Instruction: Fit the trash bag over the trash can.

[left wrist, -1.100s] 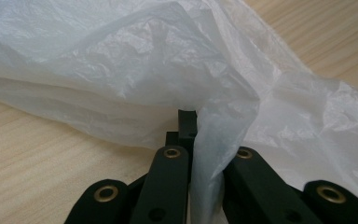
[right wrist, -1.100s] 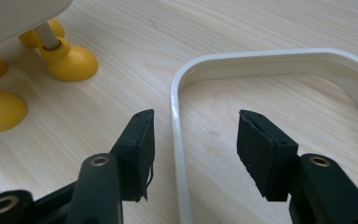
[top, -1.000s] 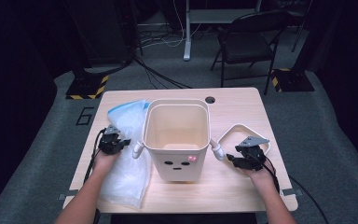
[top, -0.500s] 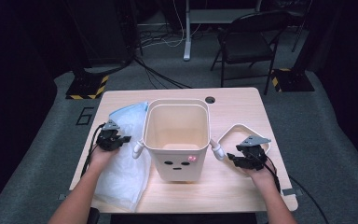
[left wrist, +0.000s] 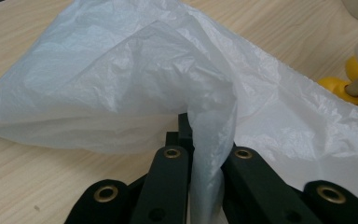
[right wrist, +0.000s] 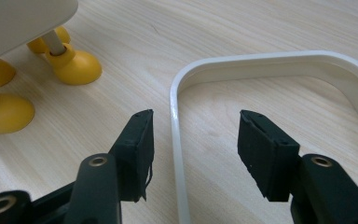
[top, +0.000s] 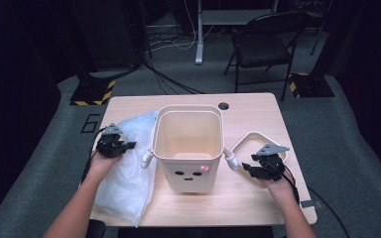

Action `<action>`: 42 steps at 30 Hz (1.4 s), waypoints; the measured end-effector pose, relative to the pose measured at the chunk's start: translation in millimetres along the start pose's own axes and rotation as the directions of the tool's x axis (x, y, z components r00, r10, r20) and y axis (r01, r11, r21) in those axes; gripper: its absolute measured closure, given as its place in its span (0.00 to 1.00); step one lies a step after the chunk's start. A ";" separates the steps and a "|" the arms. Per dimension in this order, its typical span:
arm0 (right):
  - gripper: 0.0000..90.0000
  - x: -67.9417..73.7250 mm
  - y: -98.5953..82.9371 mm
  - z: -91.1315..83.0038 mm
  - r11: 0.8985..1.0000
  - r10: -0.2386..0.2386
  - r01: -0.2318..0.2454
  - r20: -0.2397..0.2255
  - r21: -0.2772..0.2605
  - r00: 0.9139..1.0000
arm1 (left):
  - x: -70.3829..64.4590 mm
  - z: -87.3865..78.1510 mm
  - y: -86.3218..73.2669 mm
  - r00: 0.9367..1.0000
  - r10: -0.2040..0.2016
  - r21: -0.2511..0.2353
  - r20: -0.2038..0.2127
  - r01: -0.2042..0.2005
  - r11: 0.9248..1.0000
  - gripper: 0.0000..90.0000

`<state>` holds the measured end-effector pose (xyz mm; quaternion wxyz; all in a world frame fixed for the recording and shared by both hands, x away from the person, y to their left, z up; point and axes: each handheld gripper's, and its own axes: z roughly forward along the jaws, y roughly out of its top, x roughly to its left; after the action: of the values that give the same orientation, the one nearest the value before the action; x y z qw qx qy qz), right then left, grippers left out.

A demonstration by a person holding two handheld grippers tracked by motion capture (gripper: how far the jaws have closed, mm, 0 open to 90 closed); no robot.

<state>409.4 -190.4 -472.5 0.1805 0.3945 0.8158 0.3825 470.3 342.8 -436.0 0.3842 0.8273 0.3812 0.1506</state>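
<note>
The left gripper (left wrist: 205, 163) pinched a fold of the white plastic bag (top: 129, 163) lying on the counter (top: 258, 114) left of the bin (top: 188, 148) (yellow-footed), while the right gripper (right wrist: 193, 149) stood wide astride the white ring (right wrist: 261, 63).

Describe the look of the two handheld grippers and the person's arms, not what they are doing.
Both the left gripper and the right gripper are black, each topped by a grey three-cornered plate and trailing a black cable. Close up, the flat black jaw links carry brass-coloured rivets, and the right gripper's fingertips bear thick black pads. The forearms are bare, with no sleeves showing.
</note>
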 end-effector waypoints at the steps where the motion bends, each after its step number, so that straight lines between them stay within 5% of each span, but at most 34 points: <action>1: 0.50 0.1 0.0 -0.3 1.000 0.000 0.000 0.000 -0.001 1.000 | -0.4 -2.2 1.4 1.000 0.002 0.001 0.002 -0.002 1.000 0.99; 22: 0.50 0.8 0.1 -2.7 1.000 -0.015 0.016 0.009 -0.011 1.000 | -19.4 -58.8 52.7 0.994 0.107 -0.054 0.034 -0.105 0.993 0.99; 42: 0.51 2.7 1.8 -4.9 0.999 -0.036 0.036 -0.039 -0.021 0.999 | -22.0 -79.8 85.2 0.990 0.137 -0.086 0.040 -0.133 0.987 0.99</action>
<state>405.7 -189.9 -467.9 0.1753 0.3704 0.8223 0.3950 456.3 332.7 -318.4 0.4156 0.8378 0.3088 0.1731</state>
